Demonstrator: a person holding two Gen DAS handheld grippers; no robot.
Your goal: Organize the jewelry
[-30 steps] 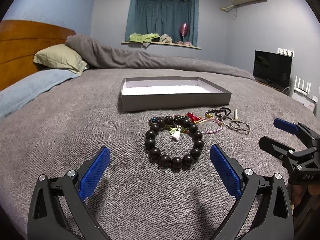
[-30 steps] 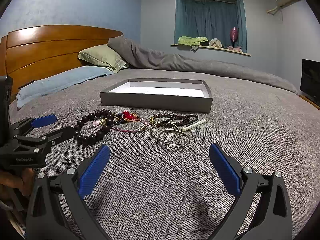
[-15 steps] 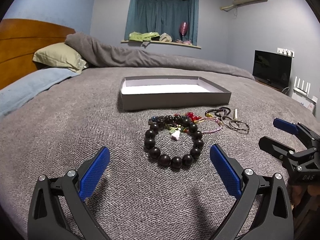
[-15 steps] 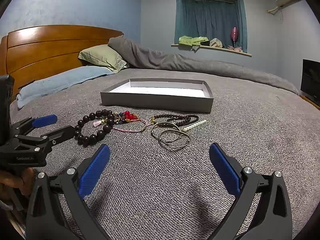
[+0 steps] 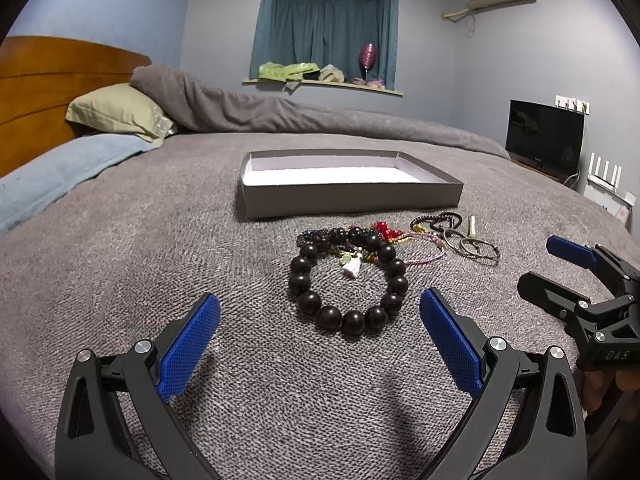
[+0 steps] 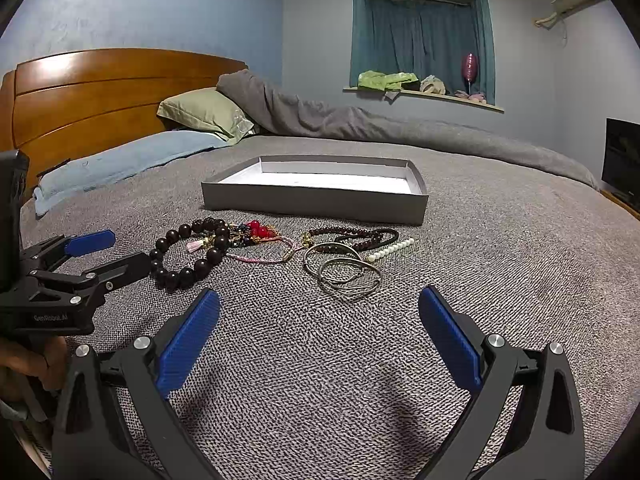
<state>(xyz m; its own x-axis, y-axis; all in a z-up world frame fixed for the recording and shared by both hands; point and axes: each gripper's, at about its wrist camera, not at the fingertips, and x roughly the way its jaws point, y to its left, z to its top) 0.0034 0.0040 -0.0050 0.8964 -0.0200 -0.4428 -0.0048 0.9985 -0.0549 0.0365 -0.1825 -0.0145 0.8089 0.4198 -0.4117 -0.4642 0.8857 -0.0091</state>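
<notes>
Left wrist view: the left gripper (image 5: 320,320) is hovering low over the bed (image 5: 120,248), spread wide and holding nothing — the dark bead bracelet (image 5: 348,280) is lying flat dead ahead, nearer this gripper, its ring of glossy round beads closed. Beyond it, the grey tray (image 5: 352,200) is sitting open.

Right wrist view: the right gripper (image 6: 320,316) is likewise gaping empty — thin metal bangles (image 6: 344,272) are lying just ahead, overlapping loosely.
</notes>
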